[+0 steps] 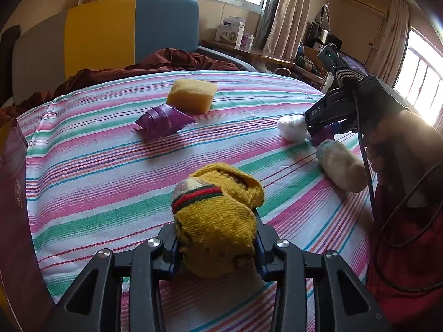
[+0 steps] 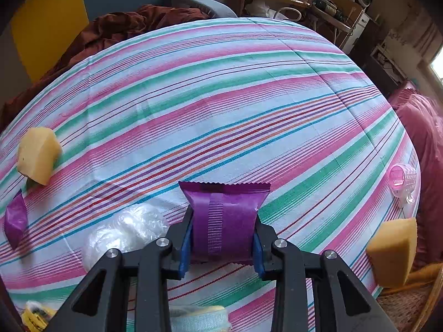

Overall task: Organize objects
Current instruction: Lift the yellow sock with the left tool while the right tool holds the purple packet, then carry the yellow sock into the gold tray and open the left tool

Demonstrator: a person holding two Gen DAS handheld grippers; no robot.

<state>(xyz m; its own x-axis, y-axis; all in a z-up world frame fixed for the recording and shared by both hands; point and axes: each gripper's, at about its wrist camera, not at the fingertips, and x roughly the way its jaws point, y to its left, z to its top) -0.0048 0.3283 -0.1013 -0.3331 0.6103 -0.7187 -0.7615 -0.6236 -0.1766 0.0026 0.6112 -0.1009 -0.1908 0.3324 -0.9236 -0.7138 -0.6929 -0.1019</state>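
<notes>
My left gripper is shut on a rolled yellow sock just above the striped bedsheet. My right gripper is shut on a purple snack packet; it also shows in the left wrist view at the right. A second purple packet and a yellow sponge lie further back. A crumpled clear plastic bag lies left of my right gripper, white in the left wrist view. A pale rolled sock lies near it.
A second sponge and a pink plastic cup sit at the bed's right edge. A brown blanket is bunched at the headboard. A cluttered desk stands beyond the bed.
</notes>
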